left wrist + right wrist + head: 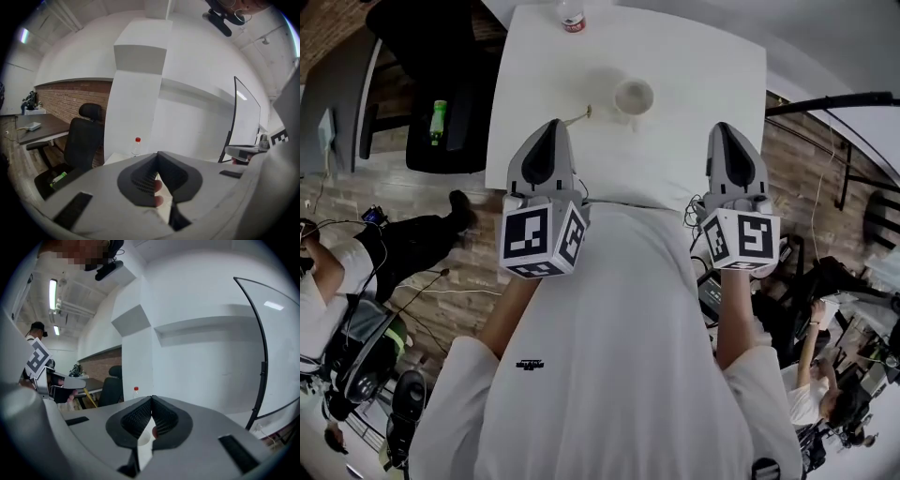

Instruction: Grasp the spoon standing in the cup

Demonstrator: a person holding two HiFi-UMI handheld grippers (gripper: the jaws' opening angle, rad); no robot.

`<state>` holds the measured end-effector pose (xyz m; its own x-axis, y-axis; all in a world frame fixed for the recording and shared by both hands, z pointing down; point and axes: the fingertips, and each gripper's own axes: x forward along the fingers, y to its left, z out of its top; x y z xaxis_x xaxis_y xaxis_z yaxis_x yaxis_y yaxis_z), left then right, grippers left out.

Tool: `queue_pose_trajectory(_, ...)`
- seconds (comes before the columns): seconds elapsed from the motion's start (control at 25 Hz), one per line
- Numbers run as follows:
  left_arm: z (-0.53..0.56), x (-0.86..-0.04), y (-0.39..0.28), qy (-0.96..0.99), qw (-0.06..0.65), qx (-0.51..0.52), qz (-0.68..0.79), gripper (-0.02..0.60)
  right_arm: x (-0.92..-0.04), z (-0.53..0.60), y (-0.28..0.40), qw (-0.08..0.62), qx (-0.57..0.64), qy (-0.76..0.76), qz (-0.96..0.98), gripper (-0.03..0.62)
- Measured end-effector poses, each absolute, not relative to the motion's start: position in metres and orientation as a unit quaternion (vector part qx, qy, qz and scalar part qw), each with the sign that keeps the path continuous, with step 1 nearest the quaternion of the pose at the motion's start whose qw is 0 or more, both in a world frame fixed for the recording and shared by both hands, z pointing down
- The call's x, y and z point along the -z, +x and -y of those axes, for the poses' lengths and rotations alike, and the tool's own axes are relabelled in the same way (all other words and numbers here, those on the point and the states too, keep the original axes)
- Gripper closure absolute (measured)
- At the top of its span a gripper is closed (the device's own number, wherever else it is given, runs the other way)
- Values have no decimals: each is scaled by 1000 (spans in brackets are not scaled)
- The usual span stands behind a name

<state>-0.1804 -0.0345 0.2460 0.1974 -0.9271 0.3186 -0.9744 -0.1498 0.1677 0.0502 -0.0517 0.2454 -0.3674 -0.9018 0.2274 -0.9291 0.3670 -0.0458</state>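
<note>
A white cup (634,97) stands on the white table (694,75), towards the far side. Just left of it a thin spoon (578,116) lies flat on the tabletop, apart from the cup. I see nothing standing inside the cup. My left gripper (551,124) hangs over the table's near left part, its tip close to the spoon's near end, jaws closed together on nothing (158,153). My right gripper (721,127) is held over the near right part, right of the cup, also shut and empty (151,398).
A clear bottle with a red cap (572,17) stands at the table's far edge (136,146). A black office chair (441,84) with a green bottle (439,120) on its seat is left of the table. People sit at the left and right margins.
</note>
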Motion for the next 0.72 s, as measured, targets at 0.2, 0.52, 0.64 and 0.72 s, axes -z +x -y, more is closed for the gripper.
queue_pose_trajectory(0.2,30,-248,-179,760,170,-78,623,572,-244,49,56,94,-79,555,823,594)
queue_pose_trajectory(0.52,20,-251,-173,763,175,-78,617,572,-255,33,65,105,-96,550,823,594)
queue_pose_trajectory(0.64,15,-254,-173,763,178,-84,616,572,-256,27,63,106,-99,545,826,594)
queue_pose_trajectory(0.72,11,-255,-171,764,180,-87,613,572,-256,22,64,108,-98,543,827,594)
